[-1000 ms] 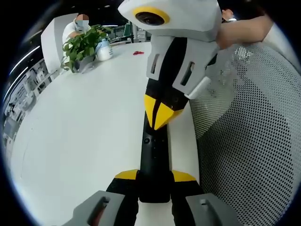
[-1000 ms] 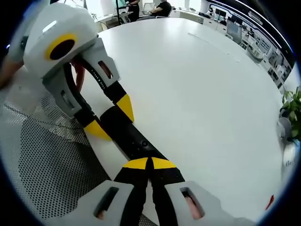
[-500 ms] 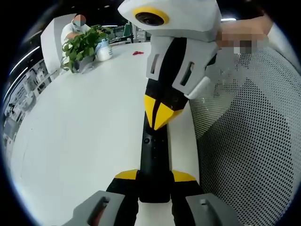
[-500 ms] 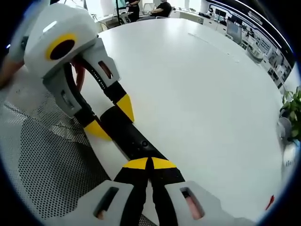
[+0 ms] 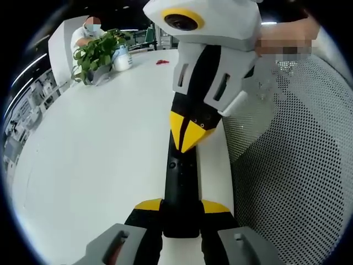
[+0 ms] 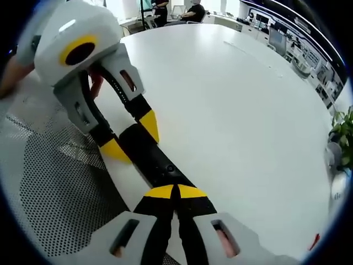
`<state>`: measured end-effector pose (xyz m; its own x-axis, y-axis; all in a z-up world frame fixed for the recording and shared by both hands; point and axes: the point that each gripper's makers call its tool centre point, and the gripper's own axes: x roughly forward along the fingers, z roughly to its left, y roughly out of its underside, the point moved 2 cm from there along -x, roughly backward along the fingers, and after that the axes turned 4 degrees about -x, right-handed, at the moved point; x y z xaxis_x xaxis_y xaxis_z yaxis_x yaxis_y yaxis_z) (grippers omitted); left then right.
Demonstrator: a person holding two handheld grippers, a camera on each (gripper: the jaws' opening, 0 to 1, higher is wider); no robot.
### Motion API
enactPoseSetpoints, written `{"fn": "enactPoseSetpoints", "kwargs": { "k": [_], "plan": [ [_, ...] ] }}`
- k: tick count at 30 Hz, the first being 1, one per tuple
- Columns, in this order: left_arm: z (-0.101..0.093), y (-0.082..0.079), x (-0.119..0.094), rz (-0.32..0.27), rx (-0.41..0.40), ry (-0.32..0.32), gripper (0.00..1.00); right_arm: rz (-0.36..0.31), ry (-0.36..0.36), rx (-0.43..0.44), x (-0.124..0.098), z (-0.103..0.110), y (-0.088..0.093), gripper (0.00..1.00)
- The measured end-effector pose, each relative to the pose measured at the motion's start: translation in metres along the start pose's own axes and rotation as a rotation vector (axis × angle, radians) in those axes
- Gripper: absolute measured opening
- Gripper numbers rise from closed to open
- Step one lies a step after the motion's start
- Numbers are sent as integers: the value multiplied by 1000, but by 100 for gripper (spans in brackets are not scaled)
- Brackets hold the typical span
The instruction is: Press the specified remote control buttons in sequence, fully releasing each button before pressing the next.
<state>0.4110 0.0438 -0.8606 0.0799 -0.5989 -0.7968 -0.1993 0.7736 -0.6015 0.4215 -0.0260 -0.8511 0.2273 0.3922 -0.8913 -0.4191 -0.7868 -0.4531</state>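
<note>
A slim black remote (image 5: 179, 176) lies along the near edge of the white table (image 5: 94, 154), and my left gripper (image 5: 181, 206) is shut on its near end, one yellow-tipped jaw on each side. My right gripper (image 5: 188, 131) reaches in from above, shut, its joined yellow tips resting on the remote's far half just above a small round button. In the right gripper view, my right gripper (image 6: 176, 192) has its tips together on top of the remote (image 6: 154, 160), and the left gripper (image 6: 132, 138) clamps the remote's other end.
A white perforated chair back (image 5: 292, 154) stands close beside the table edge, also visible as mesh (image 6: 55, 187). At the far side sit a potted plant (image 5: 98, 52), a white container (image 5: 122, 58) and a small red item (image 5: 161, 62). A person (image 5: 88, 30) sits beyond them.
The right gripper's body has tilted slightly, and its view has shifted a little. Both grippers' tips stay where they were on the remote.
</note>
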Motion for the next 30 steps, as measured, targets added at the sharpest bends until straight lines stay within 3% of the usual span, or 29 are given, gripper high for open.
{"fn": "enactPoseSetpoints", "kwargs": {
  "k": [9, 30],
  "plan": [
    [0, 0, 0, 1, -8, -6, 25, 28, 23, 23, 0, 1, -1, 0],
    [0, 0, 0, 5, 1, -3, 25, 12, 10, 116, -1, -1, 0, 0]
  ]
}}
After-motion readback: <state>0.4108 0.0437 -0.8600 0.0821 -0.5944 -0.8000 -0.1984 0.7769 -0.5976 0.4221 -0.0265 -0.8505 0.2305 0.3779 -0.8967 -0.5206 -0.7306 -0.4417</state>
